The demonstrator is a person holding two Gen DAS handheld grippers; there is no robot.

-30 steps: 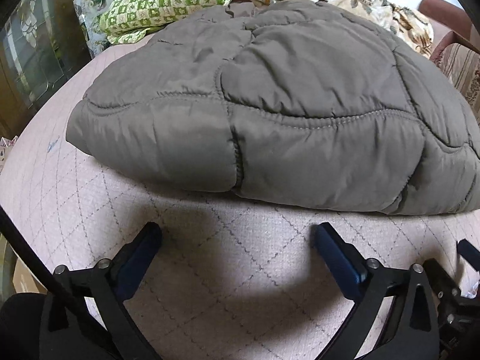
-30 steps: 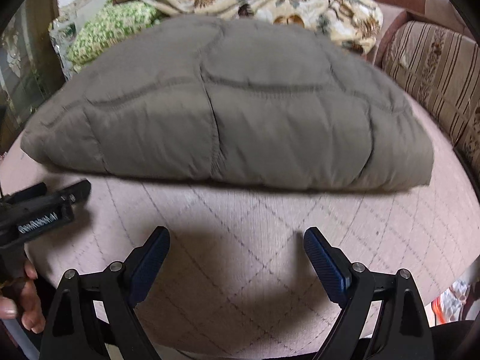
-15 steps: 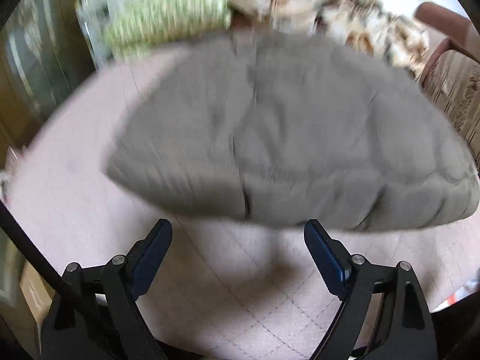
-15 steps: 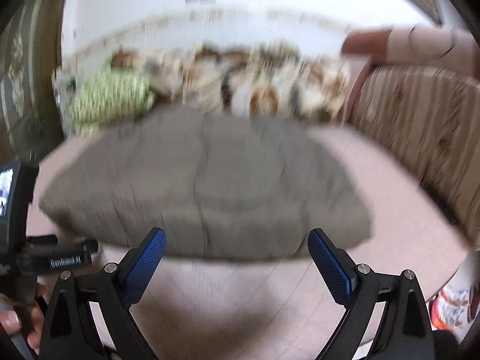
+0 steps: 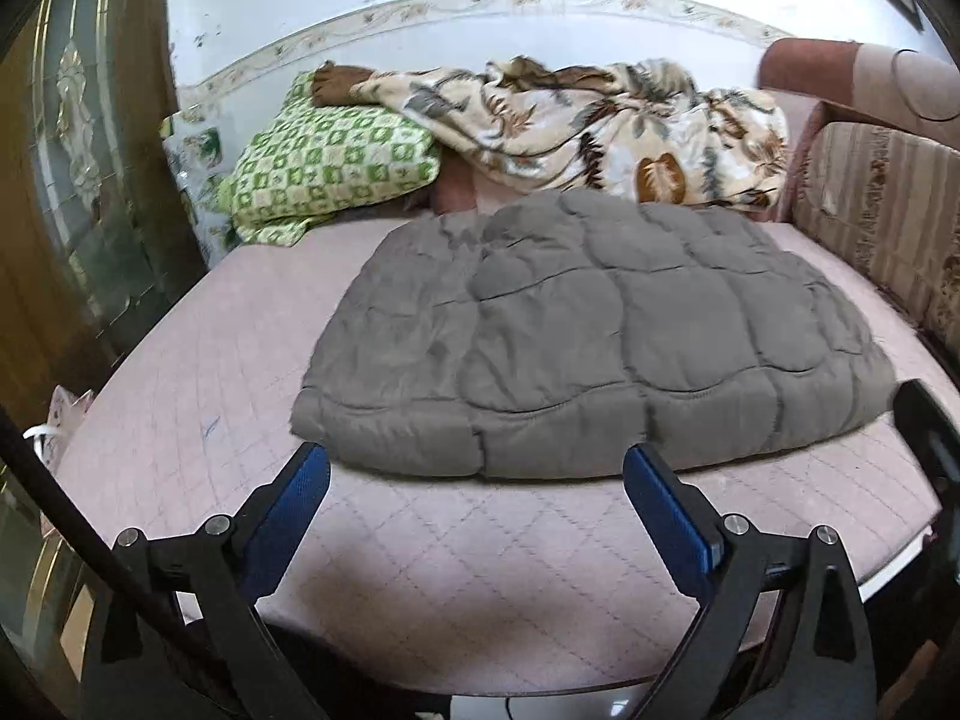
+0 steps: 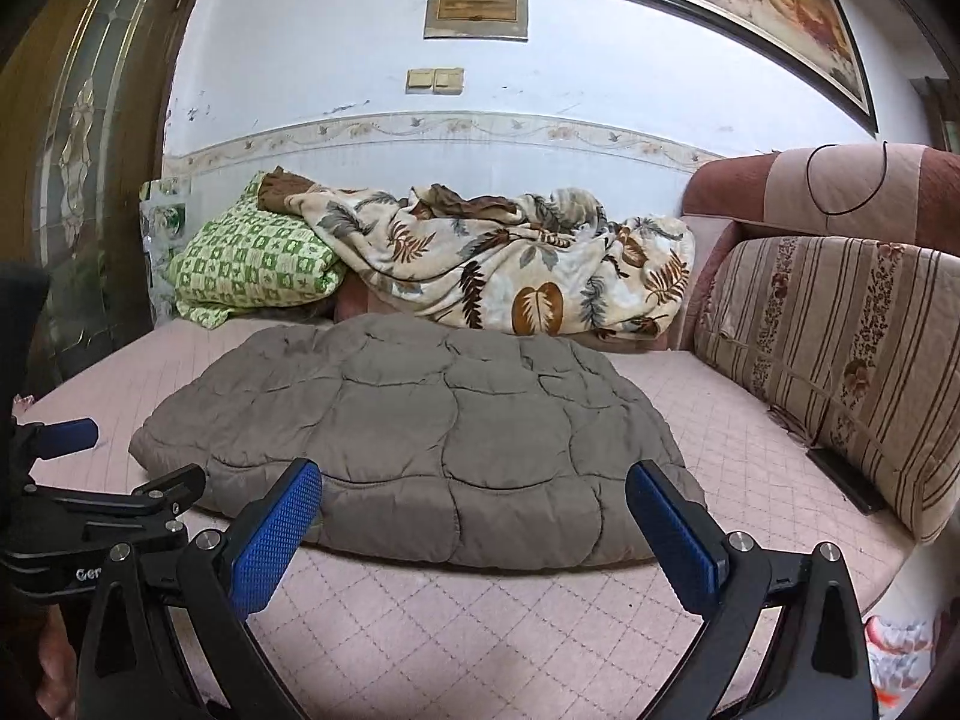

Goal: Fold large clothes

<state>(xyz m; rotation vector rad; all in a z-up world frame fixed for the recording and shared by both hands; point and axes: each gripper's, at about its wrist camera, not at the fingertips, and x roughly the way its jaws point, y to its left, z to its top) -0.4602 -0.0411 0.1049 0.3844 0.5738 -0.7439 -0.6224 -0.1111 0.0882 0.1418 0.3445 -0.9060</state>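
On the pink quilted bed (image 5: 492,546) the folded grey quilted coat (image 5: 588,348) lies before floral bedding (image 6: 510,270), both grippers (image 5: 474,492) (image 6: 474,498) near, jaws apart, empty.

1 grey quilted coat (image 6: 414,438), 1 green pillow (image 6: 252,264), 1 leaf blanket (image 6: 516,276), 2 grippers w/ blue fingers (image 6: 276,534).

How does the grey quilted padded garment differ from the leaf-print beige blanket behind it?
The grey quilted padded garment is plain; the leaf-print beige blanket is patterned. The garment lies folded into a flat, neat bundle mid-mattress; the blanket is crumpled in a heap against the wall. Both rest on the pink quilted mattress, untouched by either gripper.
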